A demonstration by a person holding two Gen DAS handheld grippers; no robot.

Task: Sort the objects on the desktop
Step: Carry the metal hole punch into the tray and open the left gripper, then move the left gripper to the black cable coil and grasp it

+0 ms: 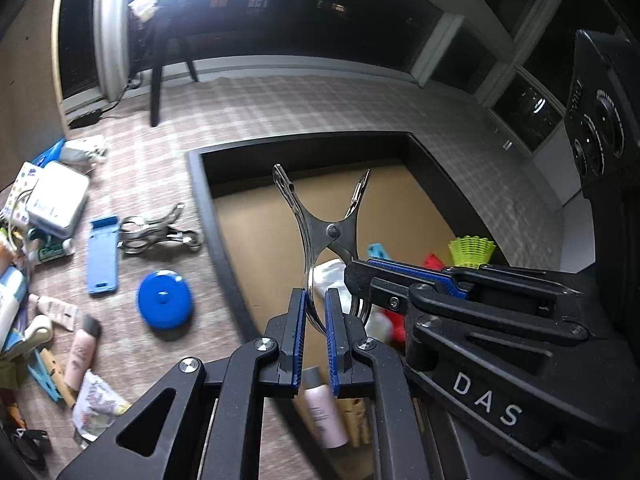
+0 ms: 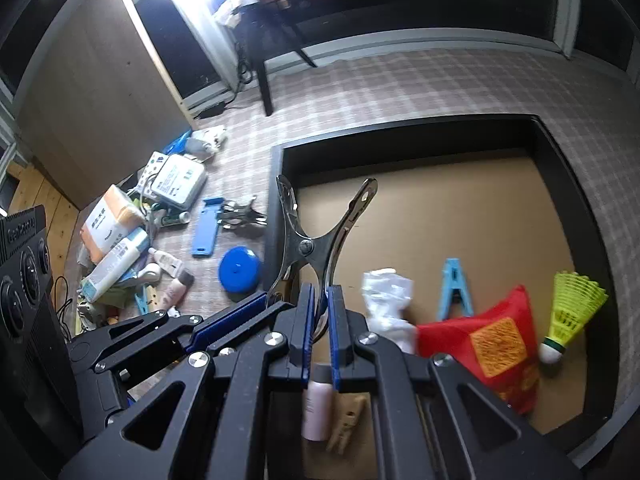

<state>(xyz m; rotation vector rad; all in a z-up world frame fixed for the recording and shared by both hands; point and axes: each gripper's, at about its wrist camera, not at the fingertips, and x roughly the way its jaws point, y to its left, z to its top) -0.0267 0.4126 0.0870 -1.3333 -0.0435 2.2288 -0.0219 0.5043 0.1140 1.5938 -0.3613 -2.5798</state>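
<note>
A large steel spring clip (image 1: 326, 224) is held by its two handle loops, with its far ends spread open above the black-rimmed brown tray (image 1: 208, 196). My left gripper (image 1: 316, 304) is shut on one loop. My right gripper (image 2: 320, 300) is shut on the other loop of the same clip (image 2: 316, 236). The right gripper's fingers (image 1: 408, 276) cross in from the right in the left wrist view. In the tray (image 2: 560, 148) lie a red pouch (image 2: 496, 340), a yellow shuttlecock (image 2: 572, 308), a light-blue peg (image 2: 454, 288), a white wrapper (image 2: 388, 296), a pink bottle (image 2: 316, 404) and a wooden peg (image 2: 348, 420).
On the checked cloth left of the tray lie a blue round disc (image 1: 164, 300), a blue phone stand (image 1: 103, 254), more steel clips (image 1: 160, 234), a white box (image 1: 58, 198), tubes, packets and bottles (image 2: 116, 256). A dark chair (image 1: 160, 52) stands at the back.
</note>
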